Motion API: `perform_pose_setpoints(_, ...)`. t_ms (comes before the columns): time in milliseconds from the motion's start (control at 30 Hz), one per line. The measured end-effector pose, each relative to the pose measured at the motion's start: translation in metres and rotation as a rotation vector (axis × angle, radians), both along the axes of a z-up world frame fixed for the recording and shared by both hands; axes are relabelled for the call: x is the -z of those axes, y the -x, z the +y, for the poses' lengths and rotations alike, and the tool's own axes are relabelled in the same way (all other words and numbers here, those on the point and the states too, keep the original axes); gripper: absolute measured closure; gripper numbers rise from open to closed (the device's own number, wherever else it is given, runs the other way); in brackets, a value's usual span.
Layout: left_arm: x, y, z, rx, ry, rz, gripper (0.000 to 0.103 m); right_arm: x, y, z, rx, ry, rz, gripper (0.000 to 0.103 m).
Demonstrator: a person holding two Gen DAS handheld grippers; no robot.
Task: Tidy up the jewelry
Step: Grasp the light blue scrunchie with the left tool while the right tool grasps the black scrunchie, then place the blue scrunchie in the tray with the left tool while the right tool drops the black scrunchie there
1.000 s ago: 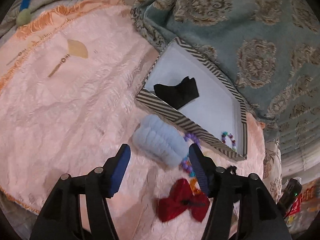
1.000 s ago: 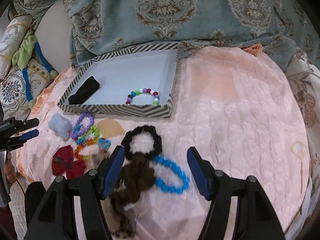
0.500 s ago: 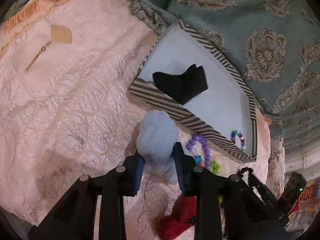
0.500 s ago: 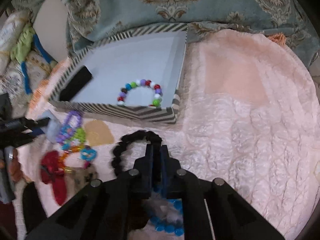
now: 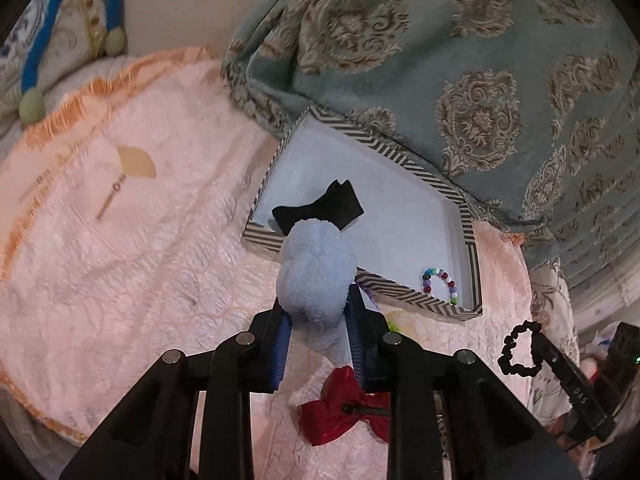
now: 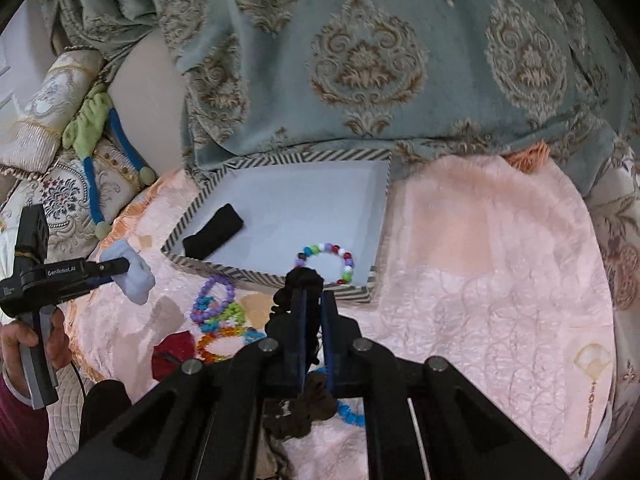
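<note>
My left gripper [image 5: 318, 322] is shut on a fluffy light-blue hair tie [image 5: 316, 272] and holds it above the pink cloth, just in front of the striped box [image 5: 456, 200]; it also shows in the right wrist view [image 6: 130, 274]. My right gripper [image 6: 312, 308] is shut on a black beaded bracelet [image 6: 302, 280], lifted near the box's front wall [image 6: 264, 278]; the bracelet also shows in the left wrist view [image 5: 516, 348]. In the box lie a black cloth piece [image 6: 214, 232] and a multicoloured bead bracelet [image 6: 326, 260].
On the pink cloth [image 6: 480, 280] lie a red bow [image 5: 344, 408], a purple bead bracelet [image 6: 212, 296], green and orange bead rings [image 6: 224, 328], a blue bead bracelet [image 6: 348, 414] and a brown scrunchie [image 6: 304, 412]. A teal patterned blanket [image 6: 360, 60] lies behind the box.
Both grippers closed and lifted: the left took the light-blue hair tie off the cloth, the right took the black beaded bracelet and raised it toward the box.
</note>
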State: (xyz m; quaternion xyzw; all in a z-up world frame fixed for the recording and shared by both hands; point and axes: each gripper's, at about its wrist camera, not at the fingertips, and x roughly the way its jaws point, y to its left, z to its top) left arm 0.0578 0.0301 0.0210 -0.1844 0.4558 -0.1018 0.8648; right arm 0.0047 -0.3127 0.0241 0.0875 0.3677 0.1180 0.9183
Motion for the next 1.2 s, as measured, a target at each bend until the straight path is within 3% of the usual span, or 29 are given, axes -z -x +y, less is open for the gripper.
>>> perform_pose_setpoints(467, -0.013, 0.011, -0.029, 0.043, -0.141, -0.066, 0.094, -0.006, 0.012, 0.012, -0.019, 0.018, -0.01, 0.096)
perform_pose_setpoints(1200, -0.009, -0.039, -0.06, 0.097, -0.208, -0.078, 0.094, -0.007, -0.044, 0.018, -0.015, 0.031, -0.012, 0.096)
